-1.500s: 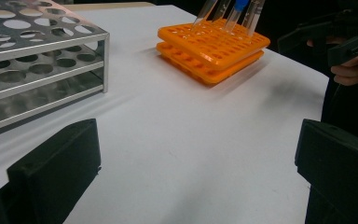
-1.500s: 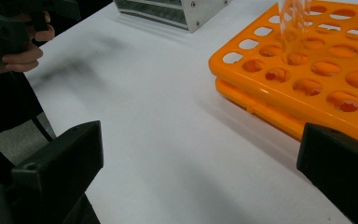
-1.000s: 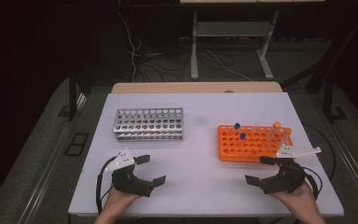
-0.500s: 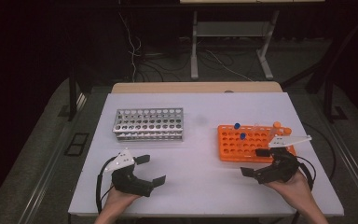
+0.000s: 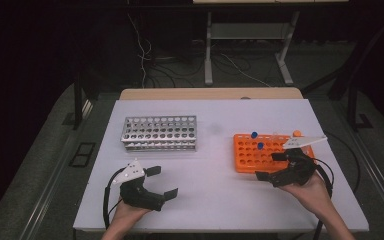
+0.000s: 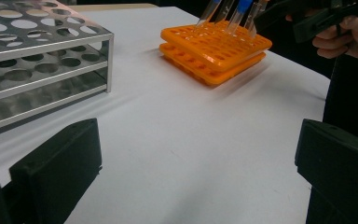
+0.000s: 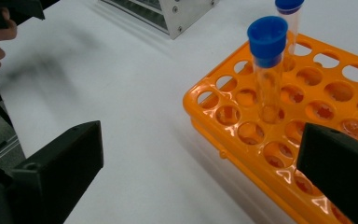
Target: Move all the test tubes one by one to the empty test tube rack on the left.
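An approach is judged to be the step in hand: the right gripper [image 5: 269, 166] is held at the near left corner of the orange rack [image 5: 245, 160], at the centre right of the high view, with its jaws spread wide and nothing between them. In the right gripper view the nearest blue-capped tube [image 7: 268, 65] is seen upright in a hole of the rack, in the upper middle of the frame, and a second blue-capped tube [image 7: 289, 18] is seen behind it at the top edge. Both tubes are apart from the jaws, which are shown low in the frame at either side.

The left gripper [image 5: 161, 182] is rested by its hand on the white table [image 5: 215, 200] at the lower left of the high view, jaws also spread and empty. The metal rack [image 5: 160, 133] is placed above it, at the centre left, with every visible hole unfilled.

For the next move, the right gripper would need to be carried forward and raised until the nearest tube is bracketed just under its cap, then pressed together. Care is called for so that the neighbouring tube is not knocked and the light rack is not dragged.
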The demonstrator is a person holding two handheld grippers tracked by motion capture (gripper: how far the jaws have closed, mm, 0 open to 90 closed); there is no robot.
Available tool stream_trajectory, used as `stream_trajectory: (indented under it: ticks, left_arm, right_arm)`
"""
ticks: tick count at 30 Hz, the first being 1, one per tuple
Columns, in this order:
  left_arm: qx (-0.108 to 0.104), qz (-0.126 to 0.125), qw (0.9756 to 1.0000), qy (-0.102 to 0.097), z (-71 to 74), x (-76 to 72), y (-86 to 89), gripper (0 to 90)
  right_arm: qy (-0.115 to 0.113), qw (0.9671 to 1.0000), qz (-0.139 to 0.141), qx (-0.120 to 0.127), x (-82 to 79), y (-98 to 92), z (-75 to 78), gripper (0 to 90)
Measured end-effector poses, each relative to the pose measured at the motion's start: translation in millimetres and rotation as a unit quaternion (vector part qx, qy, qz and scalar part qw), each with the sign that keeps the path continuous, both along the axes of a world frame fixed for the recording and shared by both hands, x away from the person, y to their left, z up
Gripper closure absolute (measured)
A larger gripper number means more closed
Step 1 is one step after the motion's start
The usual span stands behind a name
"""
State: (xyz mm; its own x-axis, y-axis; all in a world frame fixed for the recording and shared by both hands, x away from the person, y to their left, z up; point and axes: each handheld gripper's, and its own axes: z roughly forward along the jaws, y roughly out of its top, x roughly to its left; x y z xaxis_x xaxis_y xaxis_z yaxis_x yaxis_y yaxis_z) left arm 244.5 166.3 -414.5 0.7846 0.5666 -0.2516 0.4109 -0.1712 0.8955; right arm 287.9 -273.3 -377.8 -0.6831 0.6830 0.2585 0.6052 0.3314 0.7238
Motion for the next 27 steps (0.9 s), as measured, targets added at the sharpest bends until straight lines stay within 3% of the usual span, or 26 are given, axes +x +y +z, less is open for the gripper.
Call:
stream_trajectory:
  ticks: [8,9,19,27]
  left_arm:
    - [0.001,-0.001,1.0,0.001,-0.3,0.2,-0.5,0.0]
    - [0.0,-0.001,1.0,0.001,-0.3,0.2,-0.6,0.0]
    - [0.0,-0.002,1.0,0.0,-0.3,0.4,-0.4,0.0]
    - [0.0,-0.003,1.0,0.0,-0.4,0.6,-0.6,0.0]
  right_arm:
    - [0.002,0.9999,-0.01,-0.009,11.8,2.6,-3.1,0.5]
    - [-0.004,0.9999,-0.01,-0.012,14.2,3.0,-3.7,8.9]
    - [-0.035,0.9973,-0.05,-0.042,23.5,3.1,-8.5,42.2]
    - [-0.05,0.9954,-0.06,-0.056,31.6,6.7,-15.3,55.3]
